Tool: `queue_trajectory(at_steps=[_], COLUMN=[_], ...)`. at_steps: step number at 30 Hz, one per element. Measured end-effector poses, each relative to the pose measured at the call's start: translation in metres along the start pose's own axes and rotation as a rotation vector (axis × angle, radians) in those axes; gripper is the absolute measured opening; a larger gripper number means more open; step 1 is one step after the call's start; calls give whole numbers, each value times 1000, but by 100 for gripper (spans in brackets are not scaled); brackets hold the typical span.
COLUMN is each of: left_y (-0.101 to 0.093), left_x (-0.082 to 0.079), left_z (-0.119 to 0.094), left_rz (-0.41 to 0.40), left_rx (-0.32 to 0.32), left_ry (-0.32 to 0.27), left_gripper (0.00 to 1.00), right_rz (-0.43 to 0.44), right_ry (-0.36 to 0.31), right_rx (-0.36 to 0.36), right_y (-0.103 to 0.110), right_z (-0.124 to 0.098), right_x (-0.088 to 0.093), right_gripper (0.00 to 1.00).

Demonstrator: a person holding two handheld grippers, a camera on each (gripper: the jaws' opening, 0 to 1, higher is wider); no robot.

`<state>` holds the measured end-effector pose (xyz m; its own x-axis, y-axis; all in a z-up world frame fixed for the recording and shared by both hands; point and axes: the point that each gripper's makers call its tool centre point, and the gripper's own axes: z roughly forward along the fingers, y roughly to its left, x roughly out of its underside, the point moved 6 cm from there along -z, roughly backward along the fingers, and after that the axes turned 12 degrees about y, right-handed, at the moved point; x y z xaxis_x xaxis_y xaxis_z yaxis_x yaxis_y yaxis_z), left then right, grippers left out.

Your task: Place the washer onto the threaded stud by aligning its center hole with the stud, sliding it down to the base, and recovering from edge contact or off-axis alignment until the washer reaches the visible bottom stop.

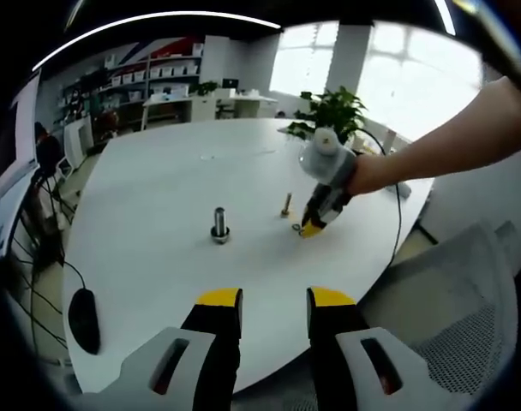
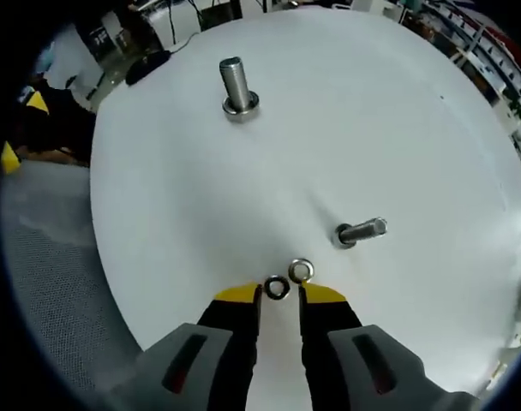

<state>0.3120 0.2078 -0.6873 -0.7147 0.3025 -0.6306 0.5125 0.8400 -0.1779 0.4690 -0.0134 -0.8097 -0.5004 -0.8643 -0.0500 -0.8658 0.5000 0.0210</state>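
A large steel threaded stud (image 1: 219,224) (image 2: 235,86) stands upright on the white round table (image 1: 158,188) (image 2: 372,111). A smaller stud (image 1: 286,205) (image 2: 361,231) stands nearer the right gripper. Two small washers lie flat on the table: one washer (image 2: 277,288) sits just ahead of and between the yellow tips of my right gripper (image 2: 278,295) (image 1: 312,227), and the other washer (image 2: 301,271) lies just beyond it. The right jaws stand a little apart, wider than the washer, low over the table. My left gripper (image 1: 275,300) hovers open at the near table edge, holding nothing.
A black mouse (image 1: 83,319) and cables lie at the table's left edge. A grey mesh chair (image 1: 466,300) (image 2: 46,257) stands beside the table. A potted plant (image 1: 333,111) sits at the far side, with shelves behind. A person's arm (image 1: 449,141) reaches in from the right.
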Motion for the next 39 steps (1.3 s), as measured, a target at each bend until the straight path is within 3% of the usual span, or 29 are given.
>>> queue_trajectory(at_steps=[7, 12, 16, 23, 28, 39], left_y=[1, 1, 1, 1, 0, 0], left_x=[0, 1, 1, 1, 1, 1], left_z=[0, 0, 0, 1, 1, 2], left_rz=[-4, -3, -2, -6, -1, -4], left_rx=[-3, -3, -1, 2, 5, 8], left_ry=[0, 0, 4, 4, 9, 12], left_gripper=[28, 28, 28, 28, 28, 28], right_rz=[-14, -98, -97, -110, -181, -189], right_ry=[5, 17, 17, 49, 88, 156], right_rx=[3, 30, 29, 34, 47, 58], right_y=[0, 4, 3, 2, 6, 7], right_z=[2, 1, 1, 2, 2, 2], right_x=[-1, 4, 4, -1, -4, -9], right_gripper=[19, 18, 18, 17, 16, 14])
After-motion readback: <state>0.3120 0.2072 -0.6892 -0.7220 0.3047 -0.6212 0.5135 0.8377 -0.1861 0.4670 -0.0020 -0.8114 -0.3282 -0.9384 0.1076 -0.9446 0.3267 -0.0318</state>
